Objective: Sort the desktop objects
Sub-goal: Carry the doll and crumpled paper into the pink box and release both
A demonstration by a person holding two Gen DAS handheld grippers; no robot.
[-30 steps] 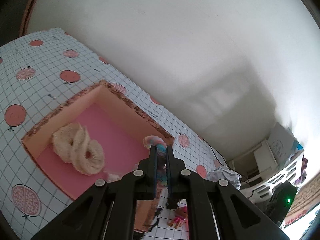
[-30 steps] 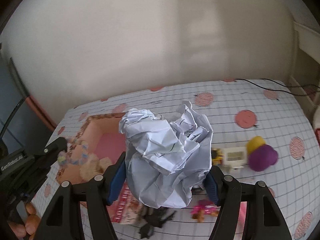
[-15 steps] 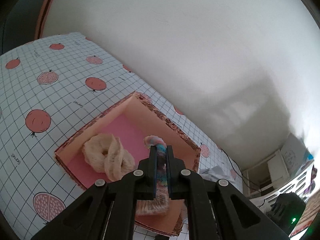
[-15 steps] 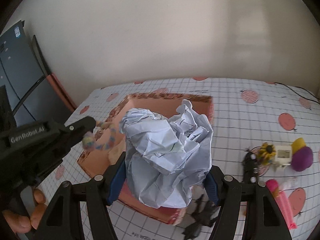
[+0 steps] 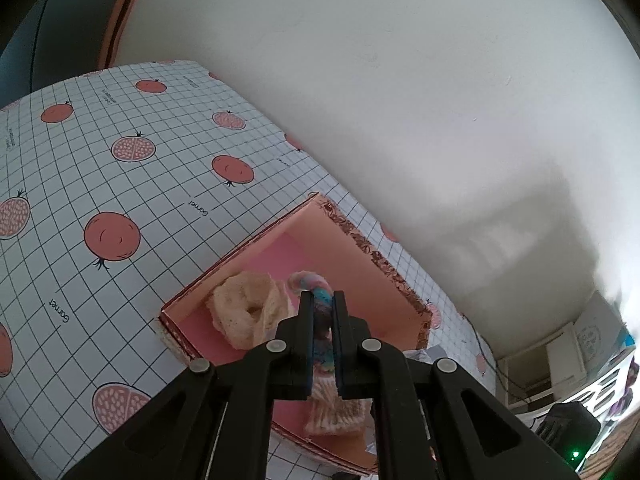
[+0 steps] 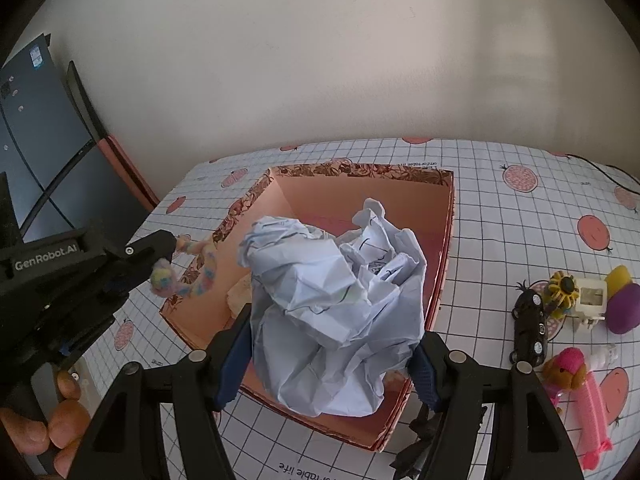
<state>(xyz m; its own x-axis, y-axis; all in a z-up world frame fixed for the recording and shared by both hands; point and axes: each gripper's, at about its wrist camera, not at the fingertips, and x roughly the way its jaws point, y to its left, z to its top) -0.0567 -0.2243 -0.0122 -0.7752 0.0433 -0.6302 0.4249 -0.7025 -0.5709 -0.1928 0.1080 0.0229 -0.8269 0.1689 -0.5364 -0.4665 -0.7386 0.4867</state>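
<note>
Nearest, right claw point(image 6: 332, 344) clamped on a crumpled paper ball point(image 6: 336, 312), held above the near half of the box point(image 6: 446, 240); no long axis to speak of, just a rough lump bulging up and away from the blue pads. Left claw point(image 5: 322, 320) pinched shut on a pastel scrunchie point(image 6: 196, 276), hanging over the box's left rim; seen from the right wrist, loop stretched lengthwise, long axis slanting down and toward the box interior, one fluffy end by the claw tip. Below, inside the box on the pink floor, a cream scrunchie point(image 5: 250, 310) lying flat, and a second pale knitted piece point(image 5: 332, 412) under the left claw, partly hidden. So sorting partly done by this judgement: two soft items already boxed, two more in hand and poised for release. Left to do, out on the desk point(image 6: 520, 216) to the right: black toy car point(image 6: 530, 320), sunflower toy point(image 6: 562, 288), white block point(image 6: 592, 300), purple-and-yellow blob point(image 6: 624, 304), small doll point(image 6: 568, 372), pink tube point(image 6: 596, 420), plus dark bits point(image 6: 420, 444) beside the box's near corner. Farther off, bare wall only.
</note>
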